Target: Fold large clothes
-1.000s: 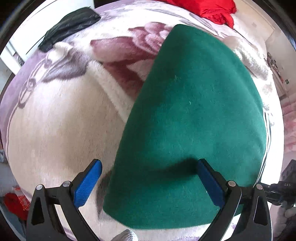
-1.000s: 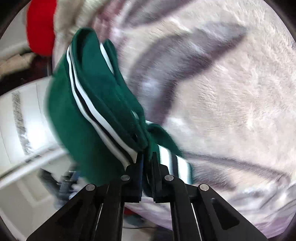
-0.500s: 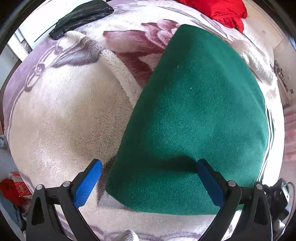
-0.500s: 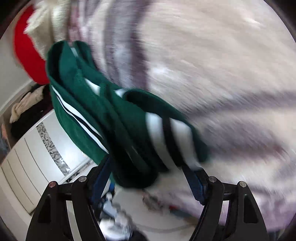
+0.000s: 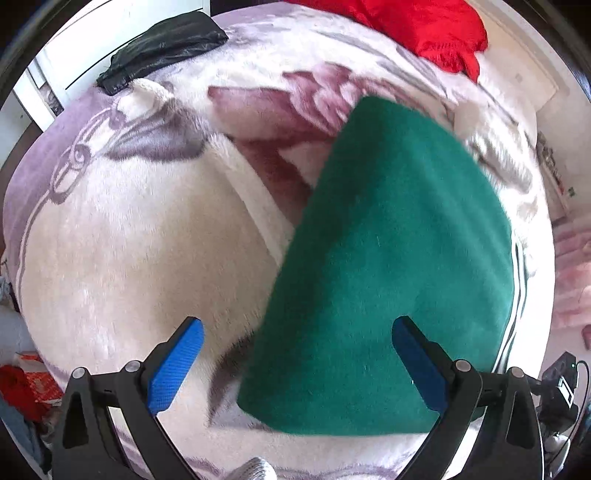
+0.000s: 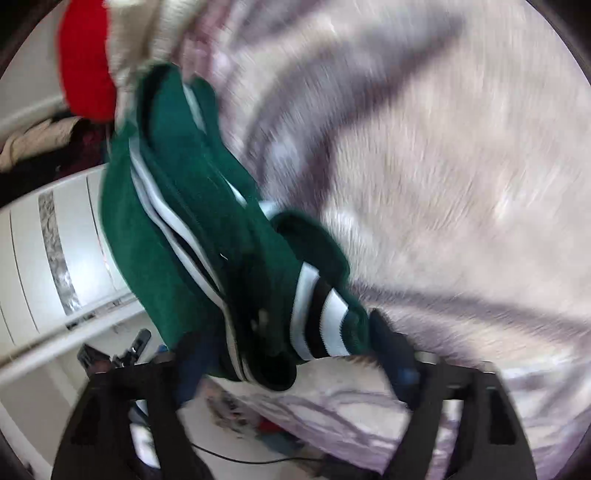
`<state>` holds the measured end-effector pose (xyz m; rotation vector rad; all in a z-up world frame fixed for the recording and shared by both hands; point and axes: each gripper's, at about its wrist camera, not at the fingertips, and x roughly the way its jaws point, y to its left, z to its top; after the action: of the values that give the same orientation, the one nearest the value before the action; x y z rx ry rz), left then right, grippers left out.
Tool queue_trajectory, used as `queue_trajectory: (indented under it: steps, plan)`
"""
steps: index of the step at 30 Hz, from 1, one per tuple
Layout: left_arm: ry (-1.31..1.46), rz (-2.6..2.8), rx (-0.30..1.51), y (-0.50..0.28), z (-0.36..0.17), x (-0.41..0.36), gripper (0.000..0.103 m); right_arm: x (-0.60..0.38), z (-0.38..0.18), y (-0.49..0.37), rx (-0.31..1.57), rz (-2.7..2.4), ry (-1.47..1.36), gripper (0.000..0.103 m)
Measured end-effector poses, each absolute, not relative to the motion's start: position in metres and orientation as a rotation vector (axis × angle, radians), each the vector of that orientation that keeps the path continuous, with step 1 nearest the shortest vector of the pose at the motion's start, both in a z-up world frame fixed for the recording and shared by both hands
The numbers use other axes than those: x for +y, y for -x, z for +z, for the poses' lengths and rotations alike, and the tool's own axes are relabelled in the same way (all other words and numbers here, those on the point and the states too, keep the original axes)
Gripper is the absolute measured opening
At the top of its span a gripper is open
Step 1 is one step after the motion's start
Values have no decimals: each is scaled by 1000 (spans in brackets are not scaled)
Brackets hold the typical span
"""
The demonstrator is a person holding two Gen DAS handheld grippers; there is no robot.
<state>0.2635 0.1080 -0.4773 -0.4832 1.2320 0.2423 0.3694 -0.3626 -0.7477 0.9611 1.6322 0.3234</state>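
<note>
Fleece, thick and soft by the look of it: the green garment (image 5: 391, 266) lies folded on the bed's plush floral blanket (image 5: 140, 236), its broad plain face up in the left wrist view and its far edge running toward the red clothing (image 5: 424, 33) heaped at the head of the bed. Left tongs (image 5: 297, 356) hang above the near corner of the fold, spread wide, blue pads clear of the cloth and clamping nothing. Over on the other camera, blurred, the right tongs (image 6: 284, 339) have just been opening; the striped cuff (image 6: 321, 317) and the bunched layered edges sit between the fingers, which stand apart and do not look to be pressing on it, so that end reads as let go at the bed's edge. Handling judgement: this is a bulky, limp piece, moderately heavy for clothing, which will sag and slump wherever it is unsupported; the nap should grip pads well, so slipping is unlikely, and nothing here is fragile. Best purchase looks like the stacked ribbed hem and cuff, where several layers can be pinched together, or the near folded corner under the left tongs; a hold on a single top layer would likely peel the fold open.
</note>
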Motion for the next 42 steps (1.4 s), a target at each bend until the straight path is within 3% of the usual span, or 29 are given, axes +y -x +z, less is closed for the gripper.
queue_trajectory:
  steps: [4, 11, 16, 20, 22, 23, 26, 34, 36, 42]
  plan:
    - [551, 136, 1197, -280, -490, 132, 103, -374, -749, -400, 1559, 491, -913, 98]
    - [864, -171, 1238, -310, -565, 149, 103, -329, -801, -468, 1552, 733, -979, 103]
    - [895, -279, 1212, -329, -576, 141, 103, -279, -817, -494, 1612, 933, -983, 103]
    - [858, -281, 1180, -338, -568, 136, 88, -246, -820, -509, 1638, 932, -996, 103]
    - [843, -277, 1171, -339, -562, 137, 75, -242, -822, -511, 1632, 900, -1023, 84]
    - [845, -279, 1168, -338, -559, 138, 69, -241, -822, -511, 1629, 886, -1025, 62]
    - [826, -288, 1175, -339, -548, 141, 64, -241, -813, -507, 1589, 852, -1058, 46]
    - [785, -324, 1204, -365, -512, 130, 63, -256, -761, -484, 1490, 817, -1086, 40]
    - [787, -364, 1178, -376, -499, 126, 58, -259, -744, -484, 1461, 817, -1082, 40]
    - [776, -491, 1098, -447, -441, 99, 58, -308, -679, -498, 1321, 802, -1109, 40]
